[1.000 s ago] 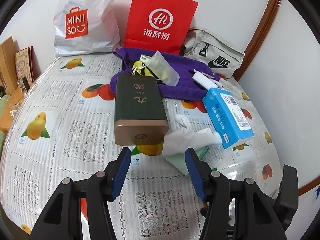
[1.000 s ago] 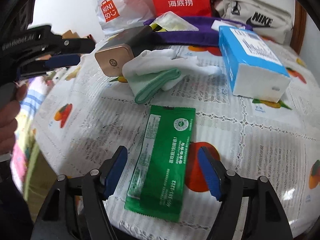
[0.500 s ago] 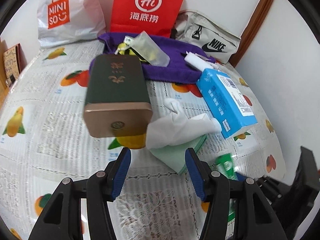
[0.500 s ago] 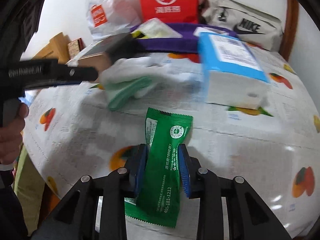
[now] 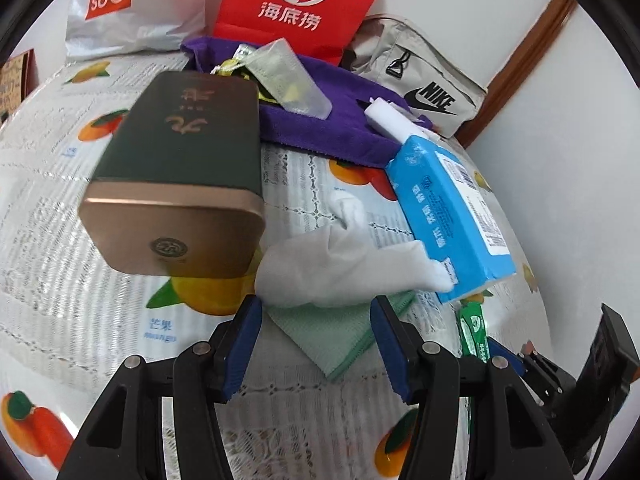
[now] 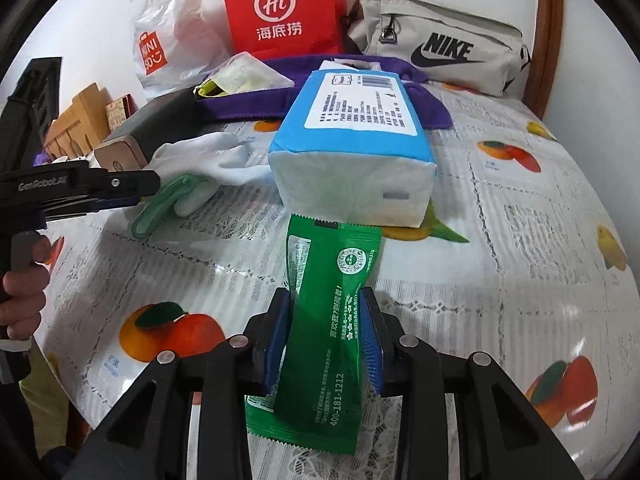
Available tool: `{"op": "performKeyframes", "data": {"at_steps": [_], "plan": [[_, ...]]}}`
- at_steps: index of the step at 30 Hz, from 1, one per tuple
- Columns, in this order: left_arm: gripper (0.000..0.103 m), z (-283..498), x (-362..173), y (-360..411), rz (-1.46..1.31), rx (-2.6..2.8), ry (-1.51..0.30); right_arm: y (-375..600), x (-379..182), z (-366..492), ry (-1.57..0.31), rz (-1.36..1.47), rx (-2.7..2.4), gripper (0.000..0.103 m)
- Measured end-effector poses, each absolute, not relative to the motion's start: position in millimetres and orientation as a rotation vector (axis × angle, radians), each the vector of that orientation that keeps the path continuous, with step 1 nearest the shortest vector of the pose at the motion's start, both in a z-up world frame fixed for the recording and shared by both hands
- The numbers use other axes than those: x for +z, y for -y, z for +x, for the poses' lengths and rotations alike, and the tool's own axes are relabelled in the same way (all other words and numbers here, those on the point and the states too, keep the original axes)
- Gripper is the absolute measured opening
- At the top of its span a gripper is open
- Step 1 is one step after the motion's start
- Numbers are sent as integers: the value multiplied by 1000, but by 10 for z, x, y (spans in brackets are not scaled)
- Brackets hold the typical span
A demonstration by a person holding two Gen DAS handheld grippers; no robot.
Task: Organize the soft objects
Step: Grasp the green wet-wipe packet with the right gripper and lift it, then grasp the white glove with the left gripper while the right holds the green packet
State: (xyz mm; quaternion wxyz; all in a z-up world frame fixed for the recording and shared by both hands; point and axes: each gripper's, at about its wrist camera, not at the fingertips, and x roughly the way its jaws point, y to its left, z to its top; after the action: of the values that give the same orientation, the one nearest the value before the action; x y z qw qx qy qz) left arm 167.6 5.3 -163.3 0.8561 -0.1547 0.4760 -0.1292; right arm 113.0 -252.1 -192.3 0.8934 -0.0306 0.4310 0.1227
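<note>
wall [image 5: 540,120]: we see plain white
trim [image 5: 520,60]: brown wood, slanting
table [image 6: 520,220]: fruit-print cloth
rack [image 6: 76,120]: wooden, left edge

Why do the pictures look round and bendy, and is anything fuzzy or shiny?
Both views come through fisheye lenses, so the table bulges like a ball and the corners go black. Left wrist view: the dark green tin up close looks slightly soft. Right wrist view: mostly sharp, with small white glints on the glossy tablecloth and on the green packet in the right claw.

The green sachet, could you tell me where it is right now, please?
In the right wrist view, the green sachet sits pinched in the right claw, just before the blue tissue pack.
</note>
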Motion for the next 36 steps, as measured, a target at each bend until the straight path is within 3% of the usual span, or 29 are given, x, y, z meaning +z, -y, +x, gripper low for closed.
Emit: {"op": "performKeyframes", "data": {"at_steps": [4, 11, 14, 16, 18, 36], "plan": [[72, 1708, -1636, 25, -316, -260, -979, 2514, -1931, 1132, -876, -65, 255, 37], [74, 1742, -1659, 268, -140, -202, -962, 2517, -1941, 1123, -857, -52, 255, 38], [49, 1732, -1658, 263, -131, -182, -943, 2513, -1946, 1112, -849, -49, 250, 38], [23, 1735, -1662, 223, -137, -175, -948, 2511, -1948, 1109, -846, -49, 247, 38], [12, 1730, -1671, 208, -133, -217, -959, 2506, -1952, 1104, -842, -50, 245, 38], [7, 1208, -1372, -117, -188, -256, -904, 2584, -1910, 1095, -880, 25, 255, 32]]}}
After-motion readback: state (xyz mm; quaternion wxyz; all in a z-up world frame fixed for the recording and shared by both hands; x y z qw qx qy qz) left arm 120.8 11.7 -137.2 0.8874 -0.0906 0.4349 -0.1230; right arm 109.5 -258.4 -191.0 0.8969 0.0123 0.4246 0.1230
